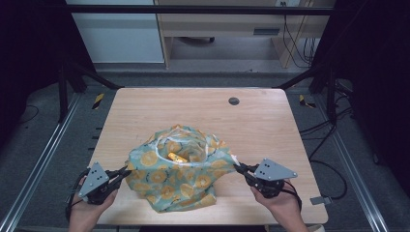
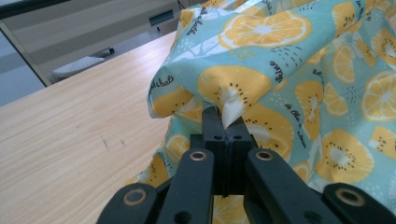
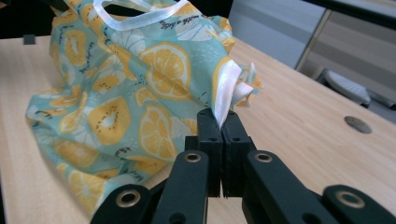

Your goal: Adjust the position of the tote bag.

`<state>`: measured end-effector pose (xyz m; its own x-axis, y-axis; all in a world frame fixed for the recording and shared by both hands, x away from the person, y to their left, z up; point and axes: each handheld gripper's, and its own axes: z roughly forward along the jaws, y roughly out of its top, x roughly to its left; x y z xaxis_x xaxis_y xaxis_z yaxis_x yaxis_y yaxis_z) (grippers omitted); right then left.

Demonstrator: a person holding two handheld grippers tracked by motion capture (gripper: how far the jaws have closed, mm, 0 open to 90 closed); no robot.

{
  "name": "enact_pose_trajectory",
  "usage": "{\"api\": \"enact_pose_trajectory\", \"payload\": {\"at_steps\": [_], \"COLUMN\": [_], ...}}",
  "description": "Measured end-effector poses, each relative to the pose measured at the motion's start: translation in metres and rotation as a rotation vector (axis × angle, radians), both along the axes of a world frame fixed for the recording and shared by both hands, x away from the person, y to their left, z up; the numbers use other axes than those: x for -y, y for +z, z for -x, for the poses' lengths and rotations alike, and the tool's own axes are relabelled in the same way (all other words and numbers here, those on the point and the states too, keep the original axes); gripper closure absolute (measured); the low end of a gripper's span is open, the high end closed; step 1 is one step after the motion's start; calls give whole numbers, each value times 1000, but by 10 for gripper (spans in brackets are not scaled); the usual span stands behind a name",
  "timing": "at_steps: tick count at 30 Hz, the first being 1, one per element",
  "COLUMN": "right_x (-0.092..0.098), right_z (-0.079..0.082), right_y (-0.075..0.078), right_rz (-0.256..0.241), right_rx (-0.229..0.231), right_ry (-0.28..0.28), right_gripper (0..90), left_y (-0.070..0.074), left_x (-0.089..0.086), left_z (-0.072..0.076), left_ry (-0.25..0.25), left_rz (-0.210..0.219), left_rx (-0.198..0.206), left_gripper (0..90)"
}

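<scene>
Near the table's (image 1: pixel 145 104) front edge, between the two grippers, a lemon-print fabric bag (image 1: pixel 180 166) is sitting in a loose heap with its mouth gaping upward and a small yellow item (image 1: pixel 177 157) lying inside. It is looking soft, light and limp, likely sagging wherever unsupported, so the white-taped hem is seeming the surest hold. The left gripper (image 2: pixel 223 126) is clenching a white-lined fold at the bag's left side; the right gripper (image 3: pixel 221 122) is pinching the taped rim at its right.
</scene>
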<state>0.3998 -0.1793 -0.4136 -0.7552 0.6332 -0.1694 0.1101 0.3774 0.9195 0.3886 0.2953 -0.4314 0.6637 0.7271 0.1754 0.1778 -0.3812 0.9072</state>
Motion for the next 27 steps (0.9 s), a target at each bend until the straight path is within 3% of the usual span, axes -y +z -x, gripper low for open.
{"api": "enact_pose_trajectory", "payload": {"at_steps": [16,21,27], "right_x": [1,1,4], "right_z": [13,18,20], "right_y": [-3,-8,-15], "right_rz": [-3,18,44], "right_rx": [-18,-37,-64], "right_ry": [56,94,125], "right_gripper": [890,891,890], "left_y": [-4,-9,-14], "left_x": [-6,-6,-1], "left_z": [10,9,7], "left_ry": [-32,-44,-54], "left_rz": [-10,-40,-98], "left_rx": [-16,-62,-85], "left_gripper": [900,900,900]}}
